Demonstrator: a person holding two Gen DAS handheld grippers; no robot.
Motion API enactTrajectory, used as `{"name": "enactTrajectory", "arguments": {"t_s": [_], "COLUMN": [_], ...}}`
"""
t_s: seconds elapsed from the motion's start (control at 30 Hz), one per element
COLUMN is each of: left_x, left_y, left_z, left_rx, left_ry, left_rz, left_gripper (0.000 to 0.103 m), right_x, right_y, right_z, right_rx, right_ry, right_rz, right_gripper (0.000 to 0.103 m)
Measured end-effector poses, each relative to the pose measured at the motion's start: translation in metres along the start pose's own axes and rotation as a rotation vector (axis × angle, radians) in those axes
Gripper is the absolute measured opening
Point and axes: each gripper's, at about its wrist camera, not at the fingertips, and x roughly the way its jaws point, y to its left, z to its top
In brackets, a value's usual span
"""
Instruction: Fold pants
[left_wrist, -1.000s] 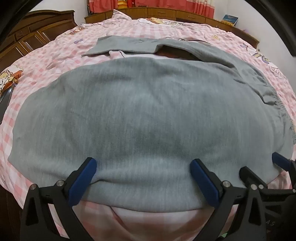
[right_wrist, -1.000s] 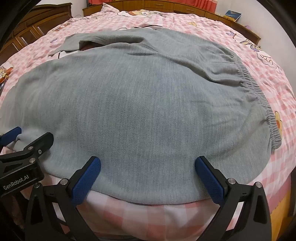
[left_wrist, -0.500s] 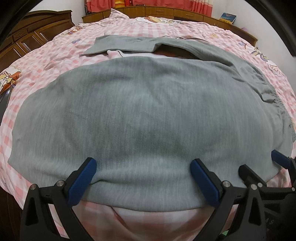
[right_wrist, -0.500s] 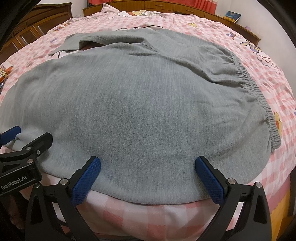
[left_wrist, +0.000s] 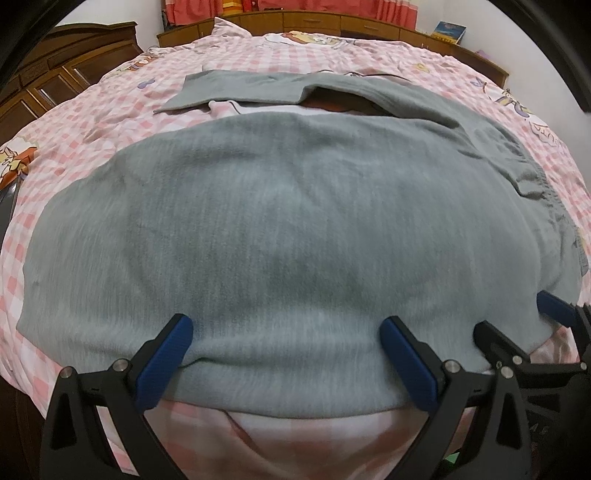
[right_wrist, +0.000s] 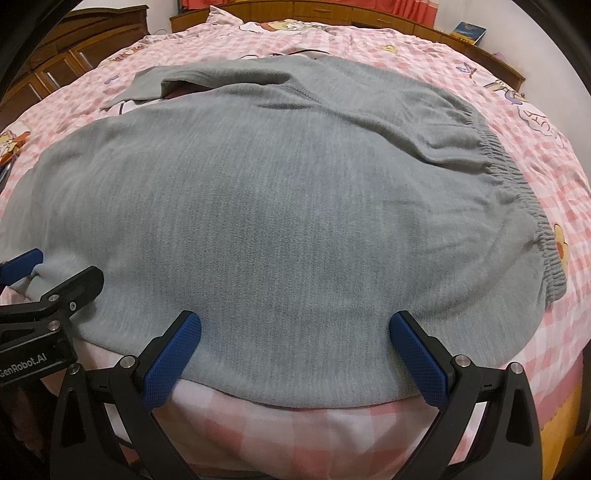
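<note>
Left wrist view: grey pants (left_wrist: 280, 221) spread across a pink checked bedspread (left_wrist: 92, 122), near leg lying broad toward the camera, far leg (left_wrist: 258, 86) extended along the bed's far side with a gap between the two. The left gripper (left_wrist: 286, 345) stands with its blue pads spread wide over the near fabric edge, pinching nothing; the right gripper's pad (left_wrist: 554, 308) shows at the right margin. Right wrist view: the elastic waistband (right_wrist: 517, 184) curves down the right side of the pants (right_wrist: 277, 206); the right gripper (right_wrist: 295, 343) is likewise spread apart at the near hem, empty, and the left gripper (right_wrist: 48, 288) enters at the left, beside it. Judged from these views, no fold is yet made: the legs remain apart, so the lengthwise fold and every crosswise fold are left. Against the frames of a second ago, both cameras sit marginally nearer the cloth; pants and pad spacing are otherwise unchanged.
</note>
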Motion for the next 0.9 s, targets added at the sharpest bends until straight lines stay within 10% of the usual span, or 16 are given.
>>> {"name": "enactTrajectory", "arguments": {"t_s": [0.47, 0.9], "left_x": [-0.018, -0.04], "left_y": [0.015, 0.101], "left_z": [0.006, 0.014], "left_rx": [0.043, -0.035], "left_ry": [0.026, -0.02], "left_rz": [-0.058, 0.141], "left_gripper": [0.103, 0.103], "right_x": [-0.026, -0.042], "right_y": [-0.031, -0.187], "right_z": [0.007, 0.009], "right_rx": [0.009, 0.347], "right_ry": [-0.036, -0.087], "right_rz": [0.016, -0.208], "right_gripper": [0.09, 0.089]}}
